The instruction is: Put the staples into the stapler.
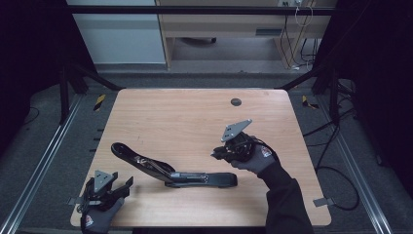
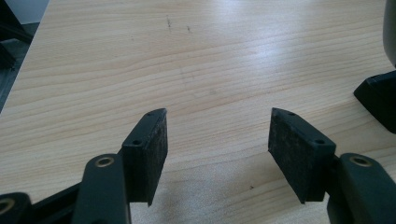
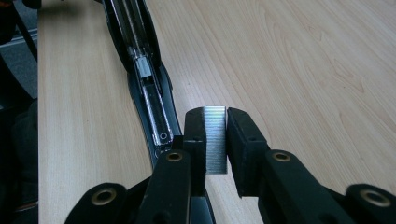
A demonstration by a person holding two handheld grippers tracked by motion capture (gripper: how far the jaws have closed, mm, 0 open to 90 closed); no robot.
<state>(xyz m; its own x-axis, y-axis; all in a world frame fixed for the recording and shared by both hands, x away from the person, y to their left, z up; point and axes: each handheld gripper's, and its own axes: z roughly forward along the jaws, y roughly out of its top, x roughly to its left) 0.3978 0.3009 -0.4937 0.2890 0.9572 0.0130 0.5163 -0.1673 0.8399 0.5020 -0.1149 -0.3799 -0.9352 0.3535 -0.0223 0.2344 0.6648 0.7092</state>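
Two claws: right claw (image 3: pixel 215 135) clamps a staple strip (image 3: pixel 215 140) above the opened stapler (image 3: pixel 147 79); left claw (image 2: pixel 217 140) gapes wide.

From the high view, the staples held by the right gripper (image 1: pixel 220 154) are too small to make out. In the right gripper view, the staple strip (image 3: pixel 215 140) has its lower end hidden between the pads, and the opened stapler (image 3: pixel 147 79) is cut off at the top edge, its near end tucked behind the jaws. In the left gripper view, a black part (image 2: pixel 379 98) at the right edge is cropped; what it belongs to cannot be told. The left gripper (image 1: pixel 122 185) is partly hidden by the gloved hand (image 1: pixel 97 214), which is cut off by the bottom edge.
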